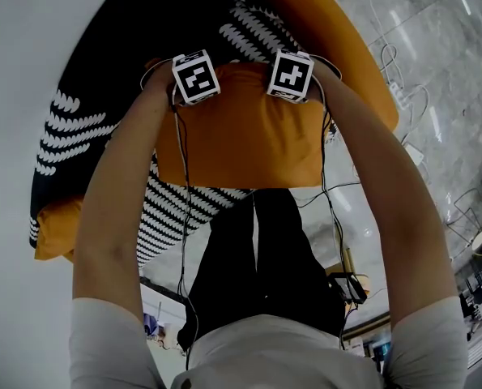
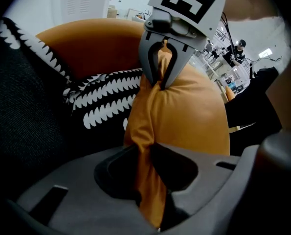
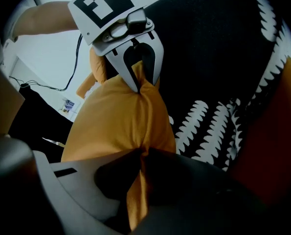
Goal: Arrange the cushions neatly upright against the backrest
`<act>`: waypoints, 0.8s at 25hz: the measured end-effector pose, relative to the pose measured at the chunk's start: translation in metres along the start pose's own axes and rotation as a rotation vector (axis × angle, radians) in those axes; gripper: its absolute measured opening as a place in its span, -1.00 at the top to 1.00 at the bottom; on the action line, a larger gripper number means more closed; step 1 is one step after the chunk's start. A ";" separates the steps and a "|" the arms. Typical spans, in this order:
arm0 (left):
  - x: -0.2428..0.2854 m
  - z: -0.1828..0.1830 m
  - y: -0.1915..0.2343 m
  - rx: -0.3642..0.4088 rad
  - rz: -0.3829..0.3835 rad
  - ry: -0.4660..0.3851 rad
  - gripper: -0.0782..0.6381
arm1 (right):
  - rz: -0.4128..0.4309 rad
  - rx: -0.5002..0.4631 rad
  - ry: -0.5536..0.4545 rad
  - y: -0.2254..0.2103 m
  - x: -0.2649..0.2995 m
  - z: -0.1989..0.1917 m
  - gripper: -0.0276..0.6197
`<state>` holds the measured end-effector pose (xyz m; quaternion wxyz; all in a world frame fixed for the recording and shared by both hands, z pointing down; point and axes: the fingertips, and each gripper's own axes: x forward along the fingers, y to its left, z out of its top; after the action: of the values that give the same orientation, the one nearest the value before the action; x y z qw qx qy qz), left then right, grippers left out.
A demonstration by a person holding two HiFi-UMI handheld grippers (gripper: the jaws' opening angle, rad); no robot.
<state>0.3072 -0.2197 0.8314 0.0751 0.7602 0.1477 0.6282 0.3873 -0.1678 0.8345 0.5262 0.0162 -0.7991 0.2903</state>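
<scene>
Veined grey floor (image 1: 435, 47), plump orange cushion (image 1: 241, 136)

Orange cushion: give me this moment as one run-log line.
object: orange cushion | left gripper: shut on its edge | right gripper: shut on same edge | behind: black-and-white patterned cushion

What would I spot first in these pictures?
A big orange cushion sits in the middle. The left gripper and the right gripper each pinch its fabric along one edge. Behind and beside it lie black-and-white patterned cushions.
</scene>
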 end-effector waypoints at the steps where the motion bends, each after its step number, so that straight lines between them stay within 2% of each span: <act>1: -0.003 -0.001 -0.001 -0.005 0.009 0.000 0.50 | -0.008 -0.011 0.000 0.001 -0.002 0.002 0.73; 7: -0.018 -0.019 -0.028 -0.110 -0.012 0.020 0.63 | -0.021 -0.050 0.004 0.018 -0.016 0.005 0.82; 15: -0.053 -0.024 -0.057 -0.173 0.027 -0.041 0.67 | -0.026 -0.112 0.025 0.049 -0.044 0.020 0.82; 20: -0.073 -0.032 -0.085 -0.261 0.062 -0.097 0.68 | -0.011 -0.146 0.038 0.078 -0.052 0.029 0.83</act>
<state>0.2523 -0.1649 0.7443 0.1608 0.7778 0.0374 0.6065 0.3610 -0.1316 0.7477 0.5426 -0.0235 -0.8079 0.2287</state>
